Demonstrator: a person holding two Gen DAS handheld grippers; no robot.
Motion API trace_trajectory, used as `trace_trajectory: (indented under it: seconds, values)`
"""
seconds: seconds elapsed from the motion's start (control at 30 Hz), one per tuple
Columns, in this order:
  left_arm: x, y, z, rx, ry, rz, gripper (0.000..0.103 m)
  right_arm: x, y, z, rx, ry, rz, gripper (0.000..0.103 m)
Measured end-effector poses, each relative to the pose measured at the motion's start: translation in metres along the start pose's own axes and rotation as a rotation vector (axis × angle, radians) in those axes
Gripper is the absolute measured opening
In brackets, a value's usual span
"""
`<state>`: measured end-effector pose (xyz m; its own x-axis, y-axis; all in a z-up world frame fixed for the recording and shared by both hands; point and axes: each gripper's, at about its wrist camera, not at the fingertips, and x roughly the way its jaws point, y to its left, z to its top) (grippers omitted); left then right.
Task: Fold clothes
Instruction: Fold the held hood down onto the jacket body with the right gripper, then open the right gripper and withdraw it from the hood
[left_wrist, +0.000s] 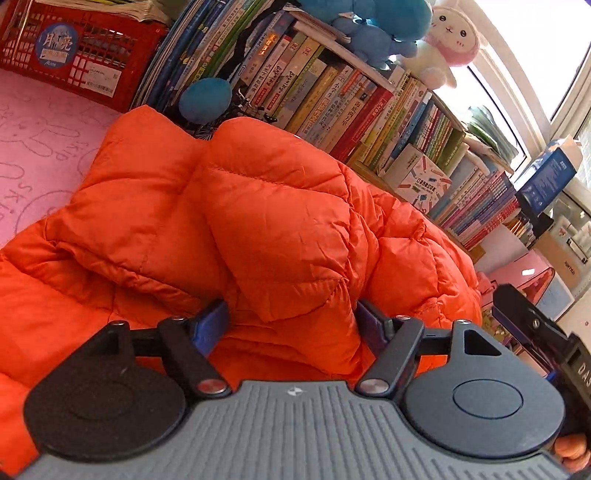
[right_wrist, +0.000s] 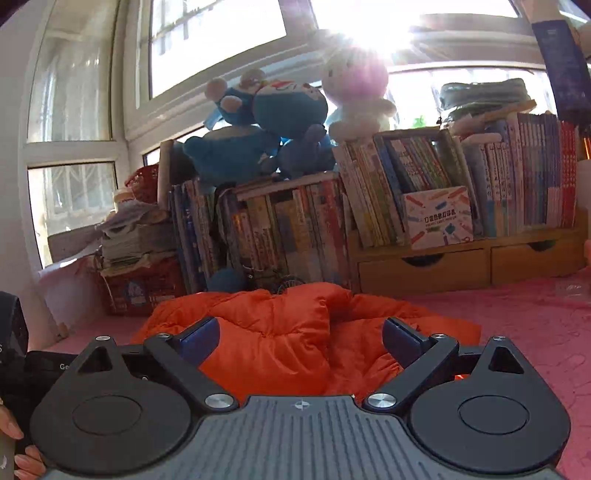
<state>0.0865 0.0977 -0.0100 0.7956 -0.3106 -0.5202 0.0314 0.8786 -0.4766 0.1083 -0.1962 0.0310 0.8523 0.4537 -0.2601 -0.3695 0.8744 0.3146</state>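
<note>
Orange down jacket (left_wrist: 280, 229) lies on the pink worktop (left_wrist: 48, 147), in front of the row of books (left_wrist: 332, 92) and the red basket (left_wrist: 74, 48). Judging by how it lies, the fold is partly done: two puffy panels are lapped over the body and meet along a seam near the middle, so the sides or sleeves look turned in already. It is still a loose, lofty heap with rumpled edges on the window side, not a compact packet; I'd say a final fold in half plus flattening is left. My left gripper (left_wrist: 291, 325) sits low over the near edge, jaws fairly wide, fabric between them, but the pads don't look to be pressing it. My right gripper (right_wrist: 299, 336) hangs above the jacket, jaws wide, holding nothing. Down filling will spring back, so the folds may need pressing.
</note>
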Motion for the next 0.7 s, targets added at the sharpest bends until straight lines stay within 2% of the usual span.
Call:
trace_trajectory:
  seconds: [0.03, 0.1, 0.17, 0.23, 0.27, 0.3, 0.37, 0.43, 0.53, 0.63, 0.7]
  values:
    - [-0.001, -0.006, -0.003, 0.042, 0.003, 0.020, 0.074, 0.015, -0.001, 0.000, 0.082, 0.038, 0.023, 0.087]
    - [-0.015, -0.008, -0.001, 0.067, -0.029, 0.035, 0.072, 0.033, -0.006, 0.000, 0.170, 0.087, 0.019, 0.029]
    - [-0.043, -0.008, 0.011, 0.054, -0.139, 0.002, 0.074, 0.040, -0.012, -0.003, 0.157, 0.109, -0.013, 0.023]
    - [-0.075, -0.008, 0.028, 0.040, -0.286, -0.022, 0.088, 0.037, -0.010, -0.003, 0.059, 0.087, -0.063, 0.021]
    - [-0.081, -0.016, 0.039, 0.069, -0.352, 0.013, 0.091, 0.034, -0.007, -0.003, 0.004, 0.073, -0.087, 0.021]
    - [-0.082, -0.027, 0.049, 0.125, -0.407, 0.063, 0.094, 0.034, -0.003, -0.003, -0.057, 0.059, -0.098, 0.021]
    - [-0.066, -0.054, 0.064, 0.291, -0.514, 0.215, 0.095, 0.034, 0.004, -0.003, -0.170, 0.035, -0.118, 0.021]
    - [-0.032, -0.072, 0.064, 0.428, -0.549, 0.358, 0.095, 0.036, 0.008, -0.005, -0.222, 0.031, -0.126, 0.021]
    - [0.024, -0.076, 0.049, 0.548, -0.456, 0.489, 0.095, 0.040, 0.013, -0.016, -0.331, 0.040, -0.147, 0.024]
    - [0.056, -0.055, 0.020, 0.612, -0.360, 0.573, 0.096, 0.044, 0.016, -0.032, -0.442, 0.056, -0.218, 0.038]
    - [0.065, -0.041, 0.019, 0.579, -0.297, 0.580, 0.100, 0.047, 0.009, -0.036, -0.468, 0.075, -0.256, 0.053]
